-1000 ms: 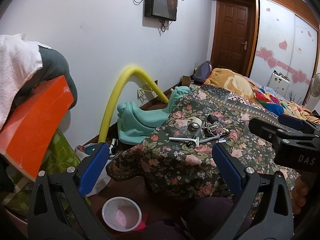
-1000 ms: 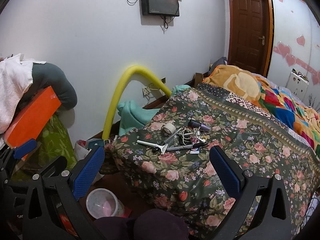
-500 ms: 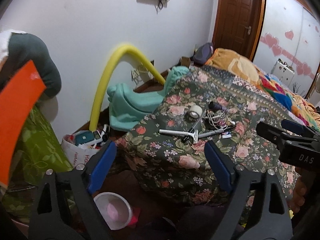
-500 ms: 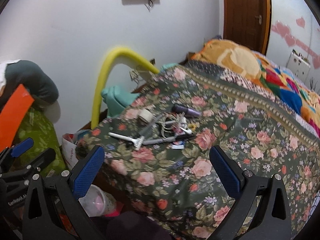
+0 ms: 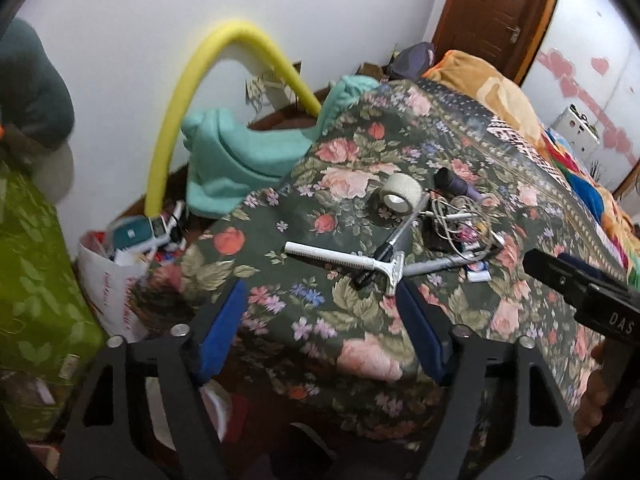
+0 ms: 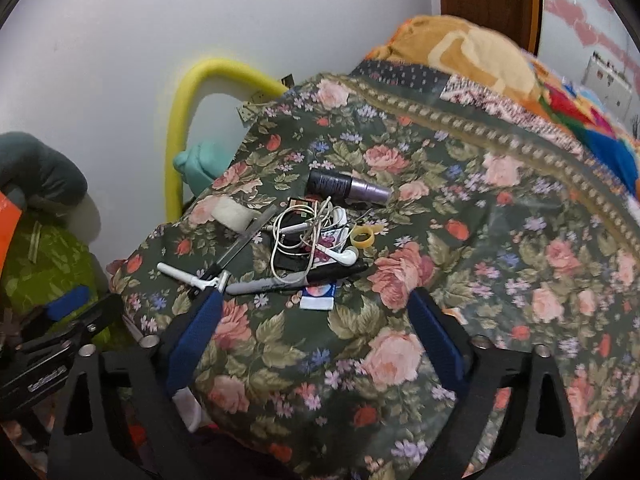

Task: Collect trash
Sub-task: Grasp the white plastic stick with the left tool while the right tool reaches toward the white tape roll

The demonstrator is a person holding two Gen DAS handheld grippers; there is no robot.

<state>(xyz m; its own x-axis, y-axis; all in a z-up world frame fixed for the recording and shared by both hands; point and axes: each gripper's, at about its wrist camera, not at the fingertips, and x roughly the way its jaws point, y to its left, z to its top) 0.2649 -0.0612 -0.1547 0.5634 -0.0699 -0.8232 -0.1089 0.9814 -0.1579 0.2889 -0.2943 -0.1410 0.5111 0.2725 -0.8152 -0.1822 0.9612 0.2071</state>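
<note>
Small clutter lies on the floral bedspread (image 6: 400,360): a white razor (image 5: 344,261), a tape roll (image 5: 400,193), tangled white earphones (image 6: 312,232), a grey marker (image 6: 280,283), a purple tube (image 6: 348,187), a yellow ring (image 6: 362,237) and a small blue-and-white packet (image 6: 318,295). My left gripper (image 5: 320,312) hovers just short of the razor, jaws closing, nothing between them. My right gripper (image 6: 314,320) hovers just short of the marker and packet, jaws closing, also empty. Each gripper shows at the edge of the other's view.
A yellow foam tube (image 5: 200,92) arches against the white wall beside a teal rocking toy (image 5: 240,156). A white bag of rubbish (image 5: 116,264) sits on the floor left of the bed. A green bundle (image 5: 36,280) stands at far left. Colourful blankets (image 6: 500,60) cover the bed's far end.
Both grippers have dropped and moved in toward the clutter on the bedspread, which now looks much larger. Their jaws have narrowed. The pink bowl on the floor is now mostly hidden.
</note>
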